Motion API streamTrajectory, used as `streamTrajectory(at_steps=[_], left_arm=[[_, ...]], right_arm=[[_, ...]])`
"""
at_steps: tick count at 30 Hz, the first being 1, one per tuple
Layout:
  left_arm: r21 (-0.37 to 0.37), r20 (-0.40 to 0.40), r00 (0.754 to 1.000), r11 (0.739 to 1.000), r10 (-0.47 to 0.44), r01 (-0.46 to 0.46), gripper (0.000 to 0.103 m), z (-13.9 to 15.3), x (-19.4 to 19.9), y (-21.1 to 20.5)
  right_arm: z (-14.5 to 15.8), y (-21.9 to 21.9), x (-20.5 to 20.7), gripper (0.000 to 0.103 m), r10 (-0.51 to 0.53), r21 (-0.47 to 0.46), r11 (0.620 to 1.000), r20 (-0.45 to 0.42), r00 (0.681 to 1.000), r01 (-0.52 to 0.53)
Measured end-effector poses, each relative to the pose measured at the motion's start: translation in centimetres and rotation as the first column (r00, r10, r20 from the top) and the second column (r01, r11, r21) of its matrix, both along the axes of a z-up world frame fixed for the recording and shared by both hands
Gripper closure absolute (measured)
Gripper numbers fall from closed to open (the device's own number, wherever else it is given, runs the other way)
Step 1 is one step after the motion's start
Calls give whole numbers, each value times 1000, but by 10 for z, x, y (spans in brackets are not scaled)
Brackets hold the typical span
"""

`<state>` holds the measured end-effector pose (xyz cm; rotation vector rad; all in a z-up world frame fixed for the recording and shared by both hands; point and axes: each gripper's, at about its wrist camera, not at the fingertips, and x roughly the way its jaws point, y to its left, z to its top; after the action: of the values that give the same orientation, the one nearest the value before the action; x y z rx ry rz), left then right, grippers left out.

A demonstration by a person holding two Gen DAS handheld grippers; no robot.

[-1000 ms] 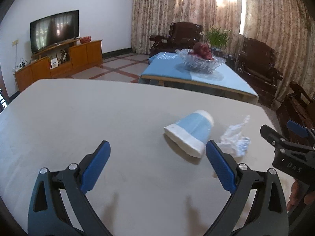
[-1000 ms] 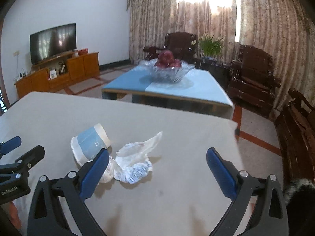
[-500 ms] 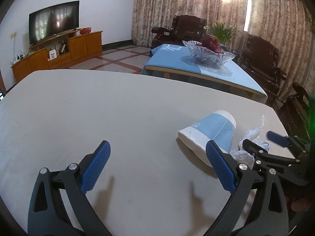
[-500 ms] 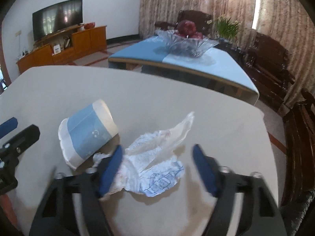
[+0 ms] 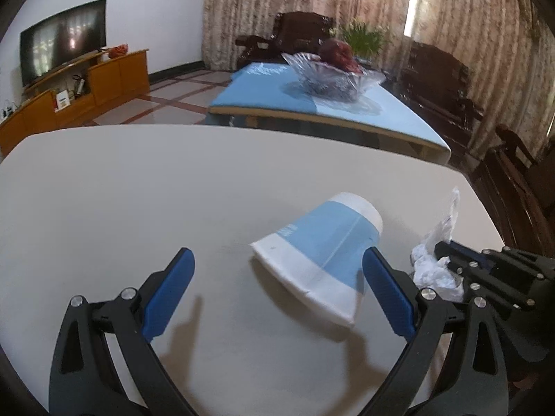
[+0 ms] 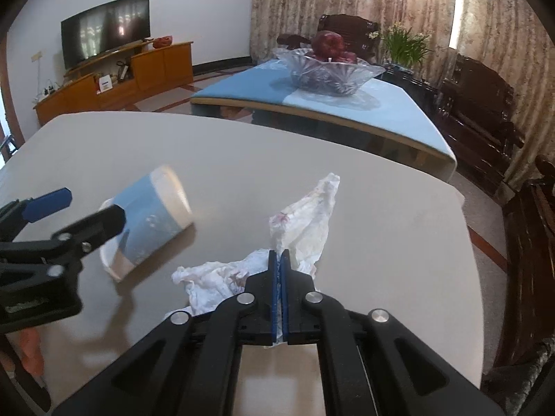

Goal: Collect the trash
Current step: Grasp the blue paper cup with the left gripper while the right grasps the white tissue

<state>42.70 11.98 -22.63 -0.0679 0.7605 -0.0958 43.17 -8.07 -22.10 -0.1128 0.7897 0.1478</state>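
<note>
A blue and white paper cup point(image 5: 322, 242) lies on its side on the pale table point(image 5: 138, 190), its wide mouth towards me. My left gripper point(image 5: 277, 253) is open, and the cup's mouth end sits between its blue fingertips, nearer the right one; no pad presses it. To the right lies a crumpled white tissue point(image 6: 305, 215). My right gripper point(image 6: 278, 254) is shut on the tissue's near part, with paper bunched on both sides of the pads. The right wrist view shows the cup point(image 6: 152, 218) and the left gripper point(image 6: 92, 206) at the left.
The table's right edge point(image 6: 468, 242) is close to the tissue. Beyond the table stands a blue-topped low table point(image 5: 347, 111) bearing a glass fruit bowl point(image 5: 333, 76). Dark wooden chairs point(image 6: 485, 104) line the right side. A television and wooden cabinet point(image 5: 76, 93) are at the far left.
The right gripper's jaws went from wide open to shut on the tissue. The left gripper moved forward and down, so the cup now sits between its fingers.
</note>
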Motion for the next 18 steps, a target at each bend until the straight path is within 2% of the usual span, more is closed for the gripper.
streamTrajectory(at_steps=[2, 3, 4, 5, 7, 8, 9, 10, 12, 18], left_arm=[[-12, -24, 1000, 1000, -9, 9, 9, -5, 5, -6], [-27, -30, 999, 1000, -15, 15, 13, -6, 6, -7], [-51, -41, 999, 998, -28, 26, 24, -8, 8, -9], [-66, -51, 998, 997, -38, 34, 31, -9, 10, -11], [-105, -70, 996, 993, -58, 50, 52, -13, 13, -16], [-129, -67, 995, 990, -70, 60, 58, -13, 13, -19], [-135, -65, 995, 989, -76, 67, 67, -13, 13, -22], [-130, -66, 994, 989, -82, 73, 97, -12, 12, -27], [-118, -67, 994, 990, -84, 76, 101, -12, 9, -34], [-92, -13, 996, 992, -88, 87, 102, -1, -13, -47]], right_arm=[[1, -7, 0, 101, -8, 12, 1000, 2, 1000, 8], [1, -10, -2, 101, -12, 15, 1000, 2, 1000, 12], [1, -13, -2, 101, -15, 14, 1000, 2, 1000, 15], [2, -15, 0, 101, -17, 12, 1000, 1, 1000, 17], [2, -18, -1, 101, -21, 14, 1000, 2, 1000, 21], [3, -20, -1, 101, -24, 17, 1000, 2, 1000, 24], [3, -21, -2, 101, -28, 19, 999, 2, 1000, 28], [4, -22, -3, 101, -30, 23, 999, 1, 1000, 30], [5, -23, -5, 101, -32, 31, 999, -1, 999, 32], [14, -25, -13, 101, -30, 48, 998, 17, 999, 29]])
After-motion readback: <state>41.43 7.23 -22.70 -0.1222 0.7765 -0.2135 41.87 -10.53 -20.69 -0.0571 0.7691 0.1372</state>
